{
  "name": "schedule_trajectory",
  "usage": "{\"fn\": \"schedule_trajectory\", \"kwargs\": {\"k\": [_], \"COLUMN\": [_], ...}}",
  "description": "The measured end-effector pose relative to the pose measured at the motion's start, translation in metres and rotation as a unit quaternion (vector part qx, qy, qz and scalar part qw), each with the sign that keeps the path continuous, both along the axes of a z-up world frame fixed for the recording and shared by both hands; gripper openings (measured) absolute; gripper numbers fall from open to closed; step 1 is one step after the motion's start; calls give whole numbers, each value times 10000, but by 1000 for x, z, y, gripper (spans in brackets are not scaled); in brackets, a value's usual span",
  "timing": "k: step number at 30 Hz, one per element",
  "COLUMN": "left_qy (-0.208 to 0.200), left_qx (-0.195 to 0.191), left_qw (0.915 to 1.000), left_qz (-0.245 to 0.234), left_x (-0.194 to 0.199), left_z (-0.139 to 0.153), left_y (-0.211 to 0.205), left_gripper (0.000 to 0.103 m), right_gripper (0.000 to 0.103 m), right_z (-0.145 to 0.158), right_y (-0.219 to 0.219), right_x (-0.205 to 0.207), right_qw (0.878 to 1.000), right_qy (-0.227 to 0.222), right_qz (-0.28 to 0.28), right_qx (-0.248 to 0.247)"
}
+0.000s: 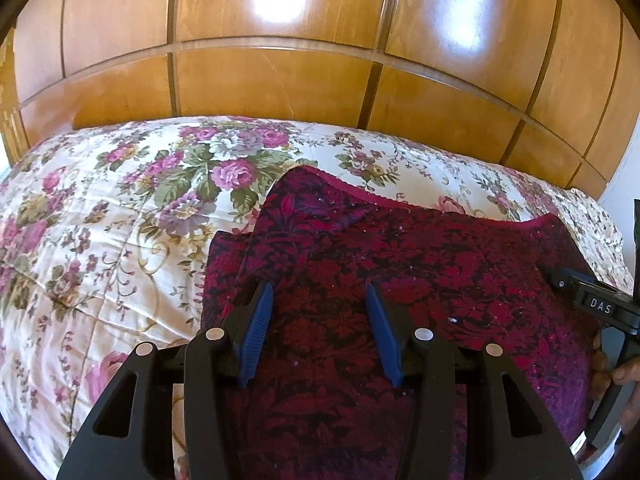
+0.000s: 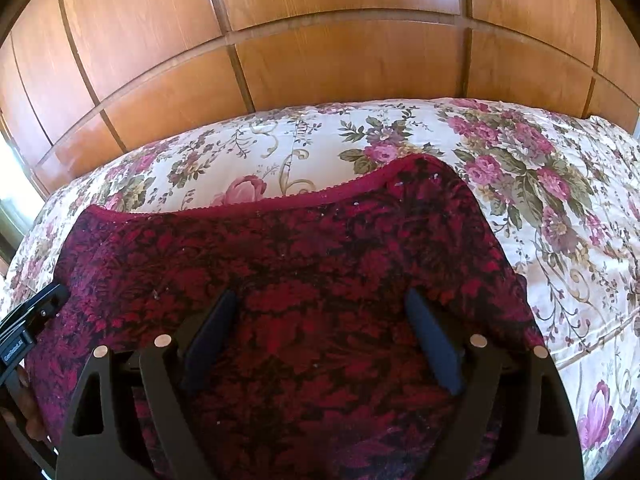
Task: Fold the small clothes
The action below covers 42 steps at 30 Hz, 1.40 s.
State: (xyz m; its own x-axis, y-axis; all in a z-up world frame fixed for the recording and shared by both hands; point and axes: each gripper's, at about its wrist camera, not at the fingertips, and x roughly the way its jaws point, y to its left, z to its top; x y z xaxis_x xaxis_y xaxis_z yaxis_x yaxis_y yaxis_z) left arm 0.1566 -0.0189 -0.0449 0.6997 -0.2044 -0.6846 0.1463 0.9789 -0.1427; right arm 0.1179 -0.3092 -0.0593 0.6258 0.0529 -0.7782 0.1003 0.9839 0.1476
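On the floral bedspread (image 1: 100, 216): one dark red floral garment (image 1: 400, 248), spread flat; left gripper (image 1: 319, 292) and right gripper (image 2: 320, 300) hover above, both released, empty; fold seemingly unstarted; next, grasp an edge.

Bright daylight, both views sharp. Glare patches on glossy wood panels (image 1: 280, 80) well above jaws. Strong fisheye bend + dark vignette at corners. Overexposed window strip (image 2: 10, 152) far left of right jaws. Soft shadows under fingers.
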Motion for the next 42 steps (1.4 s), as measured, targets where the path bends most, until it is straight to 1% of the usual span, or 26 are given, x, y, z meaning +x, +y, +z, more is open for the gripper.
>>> {"fn": "schedule_trajectory", "kwargs": {"k": [2,4,8,11,13,14,16,19,20,22,23,24,25,26,27,28,30,33,36,37,39,40,41,42], "left_qy": [-25,-56,-147,-137,-126,-126,-175,-282,-281,-245,-212,-124,-26,163,275,327,450,500,541,536,563,582,598,615], "left_qx": [2,-41,31,-7,-31,-42,-70,-175,-195,-228,-259,-364,-481,-712,-871,-938,-980,-819,-727,-695,-717,-765,-814,-863], "left_qw": [10000,10000,9999,9999,9999,9999,9998,9993,9991,9983,9978,9966,9951,9915,9885,9867,9834,9838,9836,9833,9825,9820,9813,9807], "left_qz": [42,34,35,-2,-26,-44,-69,-156,-253,-469,-568,-729,-862,-1081,-1209,-1283,-1459,-1512,-1558,-1597,-1623,-1627,-1638,-1644], "left_x": [-5,-11,-23,-29,-32,-34,-40,-47,-49,-52,-53,-54,-55,-55,-55,-56,-56,-55,-54,-54,-52,-50,-48,-47], "left_z": [3,6,14,17,18,19,23,29,32,33,33,32,31,28,25,23,18,10,4,2,-1,-2,-3,-4], "left_y": [0,1,-3,-6,-8,-10,-15,-21,-26,-37,-40,-46,-49,-54,-58,-61,-70,-79,-81,-81,-79,-78,-76,-75], "left_gripper": [48,57,58,58,58,58,58,58,58,58,58,58,58,58,58,58,58,58,58,58,58,58,58,56], "right_gripper": [87,89,93,94,94,97,98,98,99,100,100,100,100,100,100,101,101,101,101,100,92,84,71,64], "right_z": [6,13,28,36,36,34,29,16,11,-7,-12,-21,-25,-28,-29,-30,-31,-31,-33,-33,-33,-33,-31,-30], "right_y": [1,-2,-15,-33,-50,-60,-75,-97,-103,-118,-120,-124,-127,-129,-129,-130,-128,-122,-116,-113,-103,-99,-95,-94], "right_x": [-3,-8,-24,-41,-52,-59,-70,-87,-92,-102,-105,-109,-112,-116,-118,-119,-120,-119,-118,-117,-114,-115,-114,-113], "right_qw": [10000,9999,9993,9983,9973,9967,9955,9908,9882,9769,9730,9660,9620,9588,9572,9555,9531,9550,9521,9511,9504,9520,9507,9478], "right_qy": [-15,-61,-202,-293,-278,-238,-123,16,59,238,288,358,367,333,319,326,376,406,395,392,430,456,461,447], "right_qz": [-17,-42,-162,-353,-454,-557,-725,-790,-772,-749,-743,-721,-701,-645,-590,-521,-296,-28,126,187,326,324,348,371], "right_qx": [-7,115,284,357,510,540,591,1097,1322,1987,2164,2458,2612,2747,2816,2886,2988,2938,3030,3059,3062,3010,3047,3136]}}
